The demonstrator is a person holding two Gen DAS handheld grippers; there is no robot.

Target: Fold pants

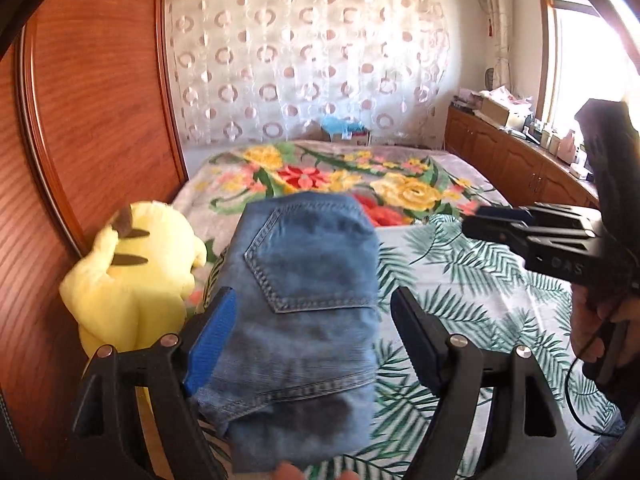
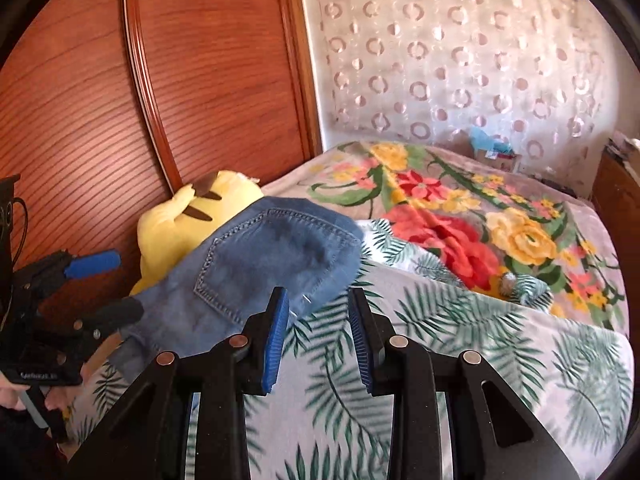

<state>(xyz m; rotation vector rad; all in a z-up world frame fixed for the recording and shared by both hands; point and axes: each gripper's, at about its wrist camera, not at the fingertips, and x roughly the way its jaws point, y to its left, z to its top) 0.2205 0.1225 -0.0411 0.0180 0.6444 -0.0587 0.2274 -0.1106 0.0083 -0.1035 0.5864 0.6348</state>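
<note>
Folded jeans (image 1: 304, 300) at frame centre on a leaf-print sheet (image 1: 480, 312), yellow plush toy (image 1: 136, 272) at left, left gripper (image 1: 314, 312) jaws released wide around the denim, right gripper (image 2: 318, 336) jaws parted, grasping nothing.

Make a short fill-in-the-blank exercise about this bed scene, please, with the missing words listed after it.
1. The folded jeans are made of blue ____.
2. Beside the jeans, against the wooden headboard, lies a ____ plush toy.
3. The sheet under the jeans has a print of green ____.
4. The left hand-held gripper has its jaws ____, and the pads do not press on the jeans.

Missing words: denim; yellow; leaves; open
</note>
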